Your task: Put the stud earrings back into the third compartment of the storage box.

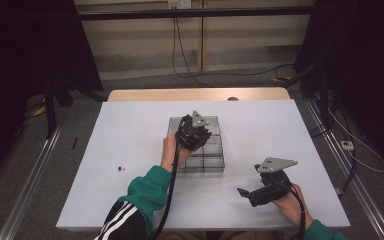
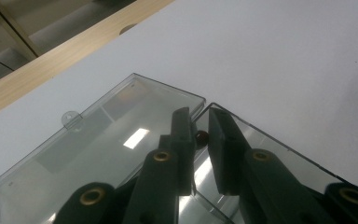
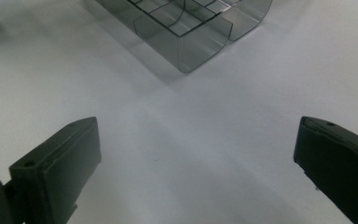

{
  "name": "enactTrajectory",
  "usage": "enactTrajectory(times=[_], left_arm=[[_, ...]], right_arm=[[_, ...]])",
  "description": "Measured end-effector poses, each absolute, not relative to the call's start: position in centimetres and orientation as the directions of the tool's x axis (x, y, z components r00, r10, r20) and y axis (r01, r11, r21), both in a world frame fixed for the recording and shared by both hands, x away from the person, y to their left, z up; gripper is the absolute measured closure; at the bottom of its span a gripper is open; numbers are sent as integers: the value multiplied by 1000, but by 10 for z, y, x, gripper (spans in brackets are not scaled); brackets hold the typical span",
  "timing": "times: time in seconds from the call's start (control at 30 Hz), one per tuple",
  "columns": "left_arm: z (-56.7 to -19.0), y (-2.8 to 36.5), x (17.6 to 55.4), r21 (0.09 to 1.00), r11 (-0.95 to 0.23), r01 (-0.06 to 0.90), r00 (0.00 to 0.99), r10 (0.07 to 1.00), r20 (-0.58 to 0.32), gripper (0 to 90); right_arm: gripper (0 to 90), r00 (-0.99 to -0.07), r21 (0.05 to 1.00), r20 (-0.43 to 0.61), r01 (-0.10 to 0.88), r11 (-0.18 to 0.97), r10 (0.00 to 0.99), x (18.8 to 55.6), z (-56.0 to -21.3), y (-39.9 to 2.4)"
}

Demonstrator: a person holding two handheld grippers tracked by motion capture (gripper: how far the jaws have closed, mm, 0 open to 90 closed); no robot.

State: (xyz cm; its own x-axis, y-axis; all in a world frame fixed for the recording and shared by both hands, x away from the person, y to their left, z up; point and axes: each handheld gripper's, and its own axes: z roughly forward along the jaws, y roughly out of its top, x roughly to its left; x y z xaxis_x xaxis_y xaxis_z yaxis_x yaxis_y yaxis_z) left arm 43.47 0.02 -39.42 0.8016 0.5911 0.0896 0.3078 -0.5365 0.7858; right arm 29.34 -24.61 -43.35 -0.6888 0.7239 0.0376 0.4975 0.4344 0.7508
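A clear plastic compartment box lies mid-table with its lid folded flat on the far side. My left gripper hovers over the box and points down at the hinge line. In the left gripper view its jaws stand close together, pinching a small dark red bead just above the box's rim. My right gripper rests near the table's front right, jaws wide apart. In the right gripper view nothing lies between its jaws, and the box's near corner shows ahead.
A tiny dark object lies on the white table to the left of my left forearm. A wooden strip with a round hole runs along the far edge. Cables hang behind the table.
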Motion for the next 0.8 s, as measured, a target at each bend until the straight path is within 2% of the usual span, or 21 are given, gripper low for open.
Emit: enactTrajectory(times=[0.8], left_arm=[[-416,-16,441,716,-610,339,819,566,95,806]], right_arm=[[7,-696,748,42,497,439,716,294,-434,-246]])
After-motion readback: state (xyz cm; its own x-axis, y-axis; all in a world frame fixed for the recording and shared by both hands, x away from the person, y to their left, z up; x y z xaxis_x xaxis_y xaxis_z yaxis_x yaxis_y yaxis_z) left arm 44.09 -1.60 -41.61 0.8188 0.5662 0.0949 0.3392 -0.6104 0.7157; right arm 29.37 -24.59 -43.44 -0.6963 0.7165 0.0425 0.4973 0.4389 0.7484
